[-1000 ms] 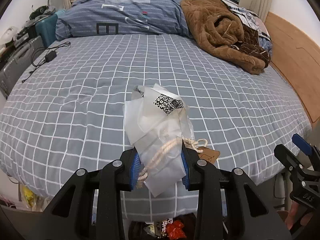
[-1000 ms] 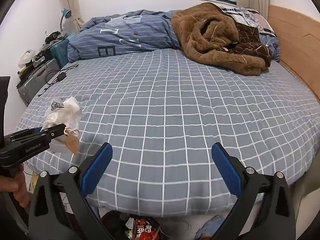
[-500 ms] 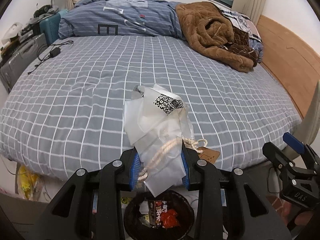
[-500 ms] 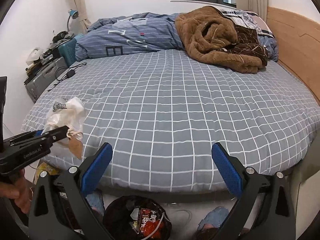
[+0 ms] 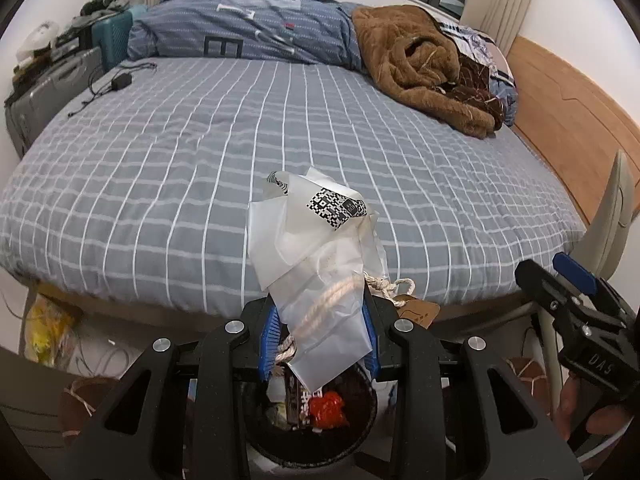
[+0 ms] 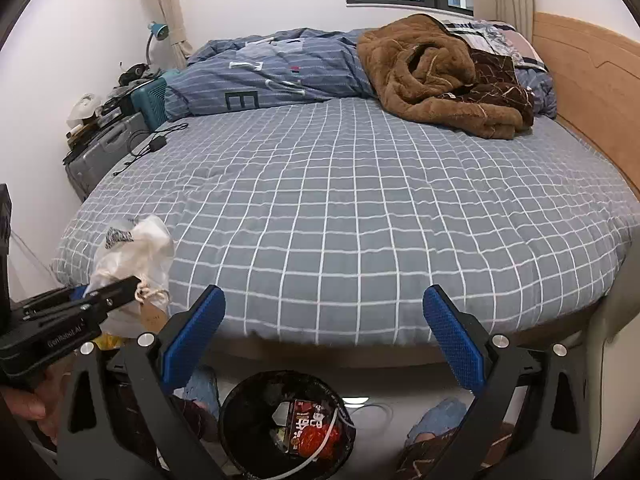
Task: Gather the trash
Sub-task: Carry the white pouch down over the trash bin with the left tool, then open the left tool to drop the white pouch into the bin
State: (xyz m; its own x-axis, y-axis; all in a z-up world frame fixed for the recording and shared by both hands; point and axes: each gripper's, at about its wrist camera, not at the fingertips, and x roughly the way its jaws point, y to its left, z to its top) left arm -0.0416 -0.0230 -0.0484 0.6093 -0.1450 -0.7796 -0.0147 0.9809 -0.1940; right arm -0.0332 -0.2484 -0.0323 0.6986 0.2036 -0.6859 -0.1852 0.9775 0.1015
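Observation:
My left gripper (image 5: 318,338) is shut on a crumpled translucent plastic bag (image 5: 316,264) with a QR label, a rope cord and a brown tag. It hangs just past the bed's near edge, above a black trash bin (image 5: 312,420) on the floor that holds a red snack wrapper. In the right wrist view the same bag (image 6: 134,258) shows at the left in the left gripper (image 6: 108,300). My right gripper (image 6: 324,332) stands wide open with nothing between its blue pads, over the bin (image 6: 286,426) by the bed's foot.
A bed (image 6: 360,208) with a grey checked cover fills both views, with a brown blanket (image 6: 440,76) and a blue duvet (image 6: 272,72) at its far end. A grey suitcase (image 6: 104,148) and clutter stand on the left. A charger cable (image 5: 116,82) lies on the bed. A yellow bag (image 5: 48,328) sits on the floor.
Both grippers have drawn back from the bed toward its foot. The trash bin has come into view under them. The left gripper still holds the bag the same way.

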